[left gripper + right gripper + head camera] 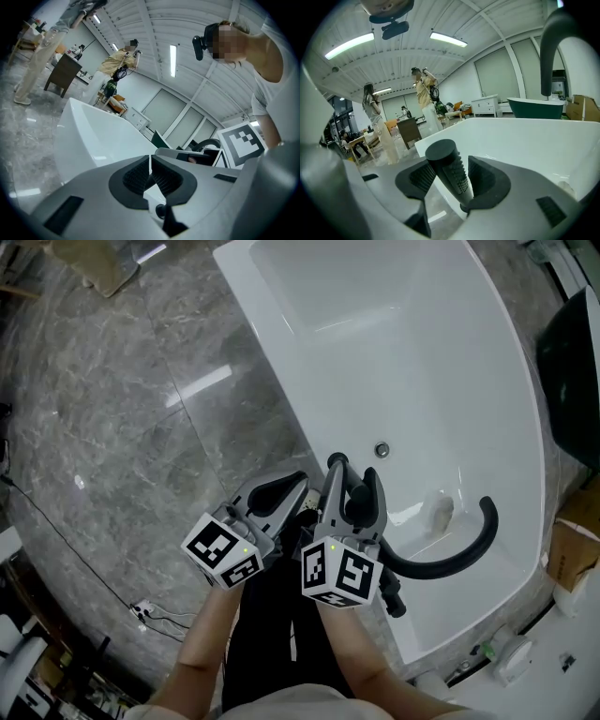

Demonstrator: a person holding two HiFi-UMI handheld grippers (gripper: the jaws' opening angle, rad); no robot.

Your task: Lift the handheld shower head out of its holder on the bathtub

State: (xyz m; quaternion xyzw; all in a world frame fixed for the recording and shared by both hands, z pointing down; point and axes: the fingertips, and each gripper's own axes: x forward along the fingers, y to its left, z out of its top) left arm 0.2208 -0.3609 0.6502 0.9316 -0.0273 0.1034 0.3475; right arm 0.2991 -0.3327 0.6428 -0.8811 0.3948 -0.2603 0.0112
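Note:
A white bathtub (403, 343) fills the upper right of the head view. Over its near rim my right gripper (352, 482) is shut on the shower head's black ribbed handle (449, 169), which stands slightly tilted between the two pads. The handle's top end (336, 462) pokes out past the jaws. Its lower part and the holder are hidden behind the gripper. My left gripper (298, 482) hangs just left of the right one, over the floor beside the tub. Its jaws (150, 172) are shut with nothing between them.
A black curved faucet spout (473, 549) arches over the tub's near end, with the drain (382, 449) beyond. A dark green tub (572, 371) stands at the right. Grey marble floor (122, 427) lies to the left, with a cable (56, 531). People (424, 98) stand far off.

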